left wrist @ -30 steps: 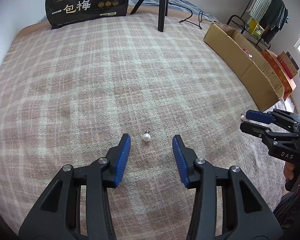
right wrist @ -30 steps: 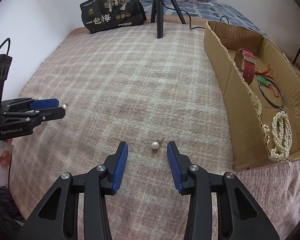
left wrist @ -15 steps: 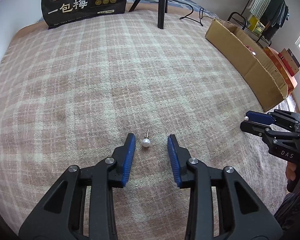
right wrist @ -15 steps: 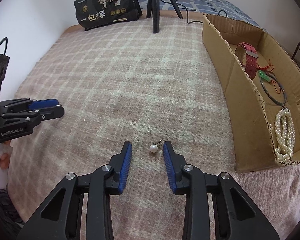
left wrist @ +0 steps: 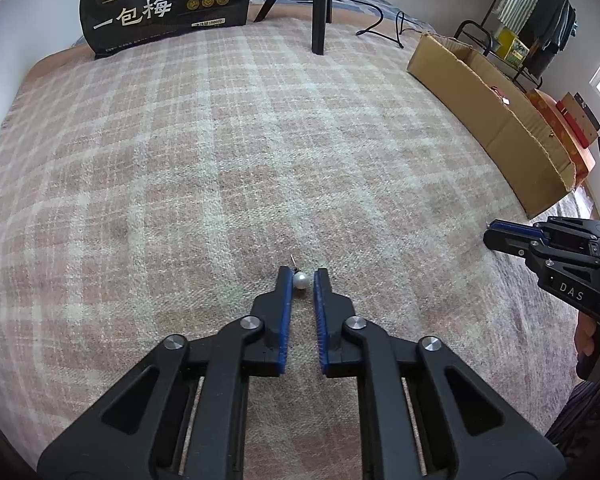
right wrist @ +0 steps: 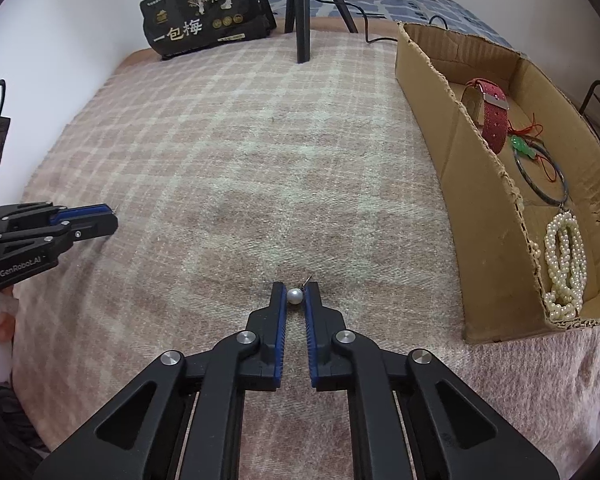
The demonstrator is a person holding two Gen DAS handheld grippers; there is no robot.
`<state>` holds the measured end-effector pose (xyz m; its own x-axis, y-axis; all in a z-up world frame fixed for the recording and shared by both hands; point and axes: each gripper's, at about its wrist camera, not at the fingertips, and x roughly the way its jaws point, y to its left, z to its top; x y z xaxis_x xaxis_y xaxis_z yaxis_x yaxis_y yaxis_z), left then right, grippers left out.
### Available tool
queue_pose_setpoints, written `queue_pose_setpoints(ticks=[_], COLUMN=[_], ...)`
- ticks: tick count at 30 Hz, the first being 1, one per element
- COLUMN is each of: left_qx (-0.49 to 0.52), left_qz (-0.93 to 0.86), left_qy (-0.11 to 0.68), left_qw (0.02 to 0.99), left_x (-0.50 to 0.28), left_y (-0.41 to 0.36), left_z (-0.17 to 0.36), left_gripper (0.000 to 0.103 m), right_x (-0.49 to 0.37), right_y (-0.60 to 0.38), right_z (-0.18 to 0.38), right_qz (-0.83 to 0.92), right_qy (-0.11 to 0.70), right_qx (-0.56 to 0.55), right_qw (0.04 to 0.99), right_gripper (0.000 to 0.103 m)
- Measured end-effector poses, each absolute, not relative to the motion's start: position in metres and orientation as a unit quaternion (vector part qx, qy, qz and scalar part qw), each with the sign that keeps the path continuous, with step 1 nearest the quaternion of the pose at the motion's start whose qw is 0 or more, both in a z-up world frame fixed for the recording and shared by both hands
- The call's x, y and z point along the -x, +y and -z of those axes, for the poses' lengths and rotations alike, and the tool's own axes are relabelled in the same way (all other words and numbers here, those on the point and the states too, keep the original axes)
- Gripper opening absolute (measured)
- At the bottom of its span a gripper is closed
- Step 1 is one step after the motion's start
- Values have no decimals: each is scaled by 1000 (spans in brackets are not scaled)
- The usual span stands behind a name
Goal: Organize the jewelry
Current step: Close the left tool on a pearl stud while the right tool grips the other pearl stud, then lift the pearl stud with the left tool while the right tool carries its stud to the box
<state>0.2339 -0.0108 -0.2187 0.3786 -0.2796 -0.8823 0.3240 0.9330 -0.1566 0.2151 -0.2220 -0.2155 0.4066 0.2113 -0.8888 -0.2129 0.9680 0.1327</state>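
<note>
A pink-and-cream plaid woven blanket point(right wrist: 228, 152) covers the bed beside a white wall. Two pearl stud earrings are in play. The left gripper point(left wrist: 303, 277) has narrowed around one round pearl earring point(left wrist: 301, 279), which touches its left blue pad while a small gap shows on the right. The right gripper point(right wrist: 296, 291) pinches the second pearl earring point(right wrist: 295, 295) against the blanket. One torn cardboard box point(right wrist: 432, 112) holds a red strap, a dark bangle and a pearl strand point(right wrist: 565, 264).
</note>
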Motion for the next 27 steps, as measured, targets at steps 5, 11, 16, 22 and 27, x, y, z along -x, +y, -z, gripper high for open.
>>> queue_pose_setpoints(ticks=[5, 11, 16, 22, 27], left_qx=[-24, -22, -18, -12, -11], left_qz=[185, 185, 182, 187, 196], left_qy=[525, 517, 509, 495, 482], left_qw=[830, 836, 841, 848, 854], left_x=[-232, -230, -226, -222, -217], left_y=[-13, -11, -7, -8, -13], left_z=[218, 210, 201, 186, 171], left_gripper=[7, 7, 7, 7, 7], right_x=[-214, -211, -207, -202, -197], right_y=[-220, -218, -216, -215, -219], right_z=[214, 210, 200, 185, 174], right_qz=[-129, -134, -139, -142, -142], right_qy=[528, 523, 512, 497, 488], right_qx=[3, 5, 10, 14, 11], right_qw=[839, 842, 848, 856, 861], right_gripper=[7, 7, 7, 7, 6])
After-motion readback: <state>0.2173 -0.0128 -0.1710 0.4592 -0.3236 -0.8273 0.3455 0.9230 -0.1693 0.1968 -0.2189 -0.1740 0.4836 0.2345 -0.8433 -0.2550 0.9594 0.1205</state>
